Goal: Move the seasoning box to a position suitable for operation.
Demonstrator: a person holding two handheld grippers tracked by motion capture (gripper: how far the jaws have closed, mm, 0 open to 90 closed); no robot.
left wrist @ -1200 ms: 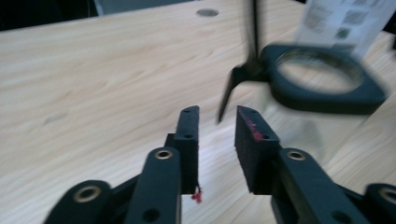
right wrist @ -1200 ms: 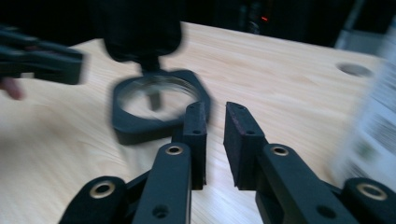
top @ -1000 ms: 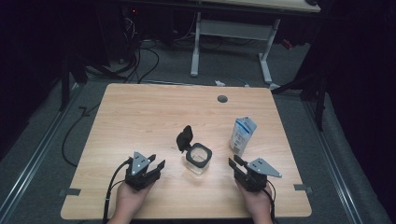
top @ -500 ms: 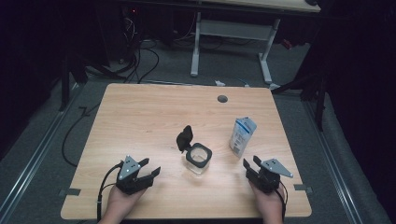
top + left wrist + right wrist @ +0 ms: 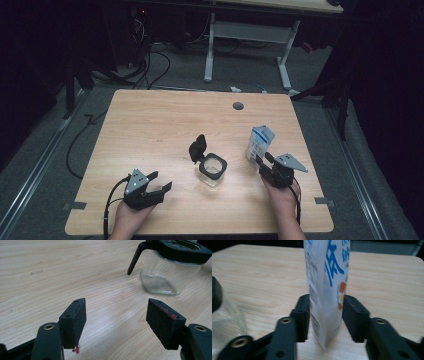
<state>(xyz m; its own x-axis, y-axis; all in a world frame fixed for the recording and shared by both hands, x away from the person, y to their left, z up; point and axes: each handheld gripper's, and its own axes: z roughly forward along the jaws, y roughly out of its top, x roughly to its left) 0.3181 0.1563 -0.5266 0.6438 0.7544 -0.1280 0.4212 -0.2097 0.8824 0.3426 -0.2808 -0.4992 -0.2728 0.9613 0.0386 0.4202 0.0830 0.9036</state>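
Right gripper point(image 5: 265, 163): moved in from the counter point(image 5: 150, 130) edge, jaws narrowing round the carton point(image 5: 325, 277), seemingly clamping. Left gripper point(image 5: 120, 320): jaws widening, released; jar point(image 5: 212, 170) untouched.

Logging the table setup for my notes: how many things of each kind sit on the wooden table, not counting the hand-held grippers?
Glass jar with open black flip lid: 1
Blue-and-white carton: 1
Total: 2

One wooden table point(image 5: 150, 125) counted. One glass jar point(image 5: 212, 171) with black hinged lid at centre. One carton point(image 5: 259, 141) at right. Two grippers: left gripper point(image 5: 159, 183) near left, right gripper point(image 5: 263, 161) near right.
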